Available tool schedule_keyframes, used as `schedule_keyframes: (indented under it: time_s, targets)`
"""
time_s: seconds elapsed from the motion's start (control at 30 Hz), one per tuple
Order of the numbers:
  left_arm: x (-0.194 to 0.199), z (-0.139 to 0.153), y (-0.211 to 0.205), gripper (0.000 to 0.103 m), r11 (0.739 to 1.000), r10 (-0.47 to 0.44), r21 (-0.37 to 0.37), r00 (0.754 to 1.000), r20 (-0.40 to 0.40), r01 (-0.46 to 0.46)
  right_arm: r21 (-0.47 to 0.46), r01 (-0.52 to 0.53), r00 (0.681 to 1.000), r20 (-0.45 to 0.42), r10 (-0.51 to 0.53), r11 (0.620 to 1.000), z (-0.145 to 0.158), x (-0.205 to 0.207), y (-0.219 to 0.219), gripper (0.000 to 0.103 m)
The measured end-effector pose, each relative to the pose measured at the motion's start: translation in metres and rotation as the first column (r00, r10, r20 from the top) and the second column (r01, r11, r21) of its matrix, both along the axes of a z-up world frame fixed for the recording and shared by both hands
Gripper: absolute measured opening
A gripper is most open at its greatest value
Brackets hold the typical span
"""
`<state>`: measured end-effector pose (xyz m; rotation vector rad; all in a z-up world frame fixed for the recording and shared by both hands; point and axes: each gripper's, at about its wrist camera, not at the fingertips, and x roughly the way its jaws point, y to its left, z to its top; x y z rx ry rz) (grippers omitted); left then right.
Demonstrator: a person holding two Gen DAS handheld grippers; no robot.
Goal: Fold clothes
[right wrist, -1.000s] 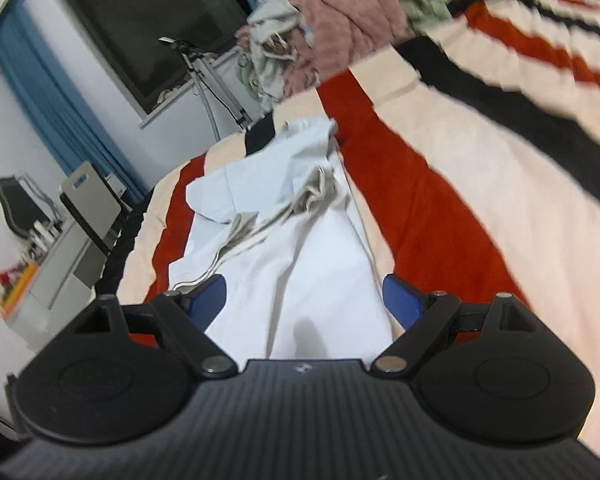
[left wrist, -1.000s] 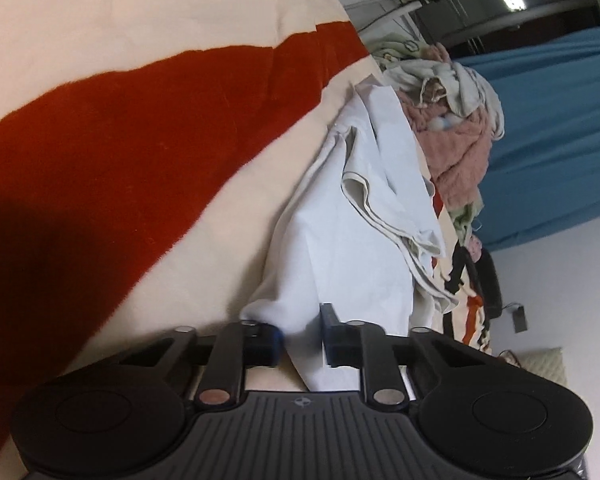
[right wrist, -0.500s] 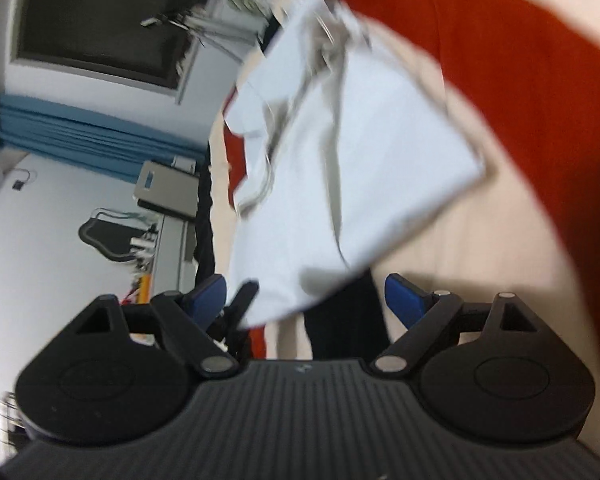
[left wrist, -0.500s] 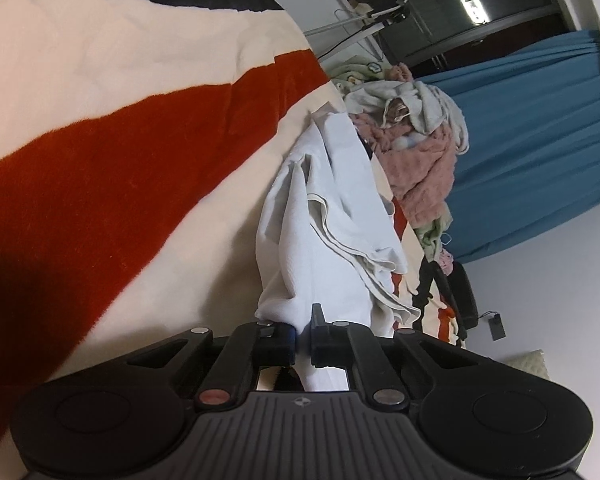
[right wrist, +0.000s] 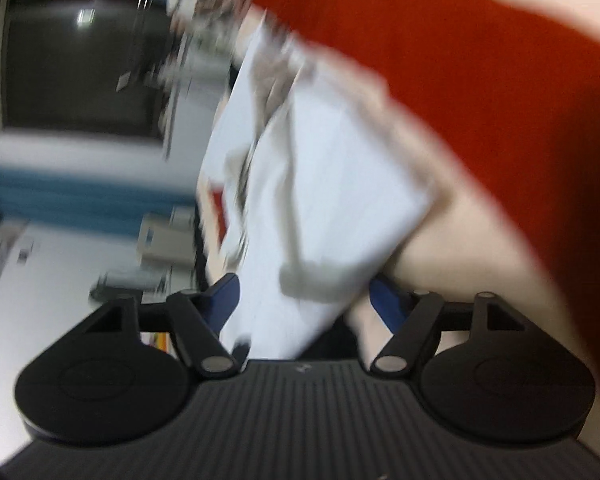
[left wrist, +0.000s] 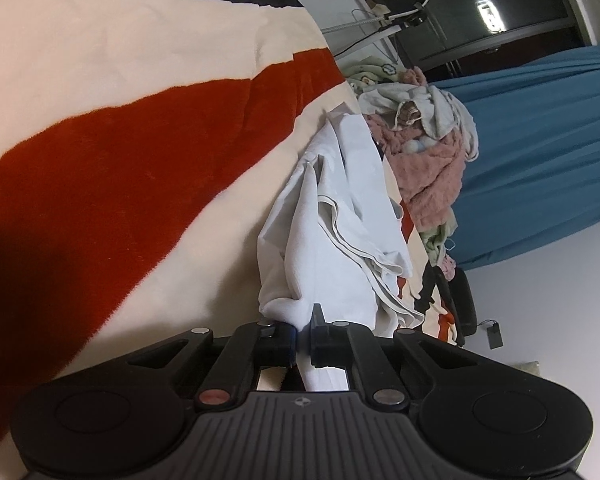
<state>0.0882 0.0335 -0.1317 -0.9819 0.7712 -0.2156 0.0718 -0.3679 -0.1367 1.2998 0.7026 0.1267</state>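
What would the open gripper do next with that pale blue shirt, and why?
Probably close the right gripper on the pale blue shirt. Its jaws stand wide open with the shirt's hem between them, while the left gripper is already shut on another bunched edge.

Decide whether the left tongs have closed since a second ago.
Yes. The left tongs have closed inward onto the pale blue garment, pinching its edge over the striped blanket.

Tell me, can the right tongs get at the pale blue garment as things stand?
Probably yes. The right tongs stand open with a hem of the pale blue garment already hanging between their fingers, nothing in between, though that view is blurred. The left tongs pinch another part.
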Motion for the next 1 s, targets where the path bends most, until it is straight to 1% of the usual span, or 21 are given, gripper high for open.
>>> schedule_keyframes:
  time_s: [0.03, 0.07, 0.1, 0.13, 0.2, 0.27, 0.37, 0.4, 0.47, 0.63, 0.8, 0.9, 1.0]
  targets:
    - [0.000, 0.000, 0.000, 0.006, 1.000, 0.001, 0.000, 1.000, -0.002, -0.001, 0.007, 0.037, 0.999, -0.003, -0.037, 0.999, -0.002, -0.001, -0.005, 0.072]
    - [0.000, -0.001, 0.000, 0.006, 1.000, 0.001, 0.000, 1.000, -0.004, -0.001, 0.015, 0.073, 0.997, -0.008, -0.073, 0.997, -0.003, -0.002, -0.011, 0.070]
    - [0.000, -0.001, 0.000, 0.006, 1.000, 0.001, 0.000, 1.000, -0.006, -0.001, 0.012, 0.080, 0.997, -0.011, -0.080, 0.997, -0.004, -0.001, -0.011, 0.069]
    - [0.000, -0.001, 0.000, 0.006, 1.000, 0.002, 0.000, 1.000, -0.007, -0.001, 0.009, 0.083, 0.996, -0.014, -0.083, 0.996, -0.004, 0.000, -0.012, 0.066]
    - [-0.001, -0.001, 0.001, 0.006, 1.000, 0.004, 0.001, 1.000, -0.009, -0.004, 0.003, 0.090, 0.996, -0.021, -0.090, 0.996, -0.005, 0.003, -0.012, 0.056]
    - [-0.001, -0.002, 0.002, 0.006, 1.000, 0.008, -0.001, 1.000, -0.015, -0.008, -0.032, 0.074, 0.997, -0.022, -0.075, 0.997, -0.003, 0.004, -0.009, 0.029]
    - [-0.001, -0.004, 0.003, 0.006, 1.000, 0.012, -0.012, 1.000, -0.023, -0.012, -0.068, 0.068, 0.997, -0.017, -0.070, 0.995, 0.000, 0.003, -0.008, 0.013]
    - [-0.001, -0.004, 0.003, 0.006, 1.000, 0.012, -0.015, 1.000, -0.023, -0.012, -0.077, 0.070, 0.997, -0.014, -0.071, 0.995, 0.001, 0.002, -0.008, 0.011]
    - [-0.002, -0.002, 0.002, 0.006, 1.000, 0.011, -0.014, 1.000, -0.013, -0.011, -0.089, 0.074, 0.997, 0.021, -0.072, 0.993, 0.005, -0.002, -0.008, 0.009]
    - [-0.004, 0.004, 0.002, 0.005, 1.000, 0.007, -0.015, 0.999, 0.034, -0.006, -0.146, 0.080, 0.993, 0.103, -0.065, 0.986, 0.019, -0.008, -0.011, 0.008]
    - [-0.014, 0.023, -0.003, 0.004, 1.000, -0.012, 0.025, 0.991, 0.130, 0.009, -0.225, 0.077, 0.985, 0.167, -0.040, 0.971, 0.035, -0.014, -0.011, 0.008]
    - [-0.026, 0.040, -0.006, 0.004, 0.997, -0.035, 0.073, 0.978, 0.204, 0.020, -0.257, 0.084, 0.974, 0.223, -0.026, 0.963, 0.047, -0.024, -0.009, 0.007]
    - [-0.043, 0.054, -0.006, 0.004, 0.996, -0.052, 0.083, 0.966, 0.252, 0.033, -0.291, 0.094, 0.963, 0.270, -0.012, 0.952, 0.062, -0.042, -0.008, 0.007]
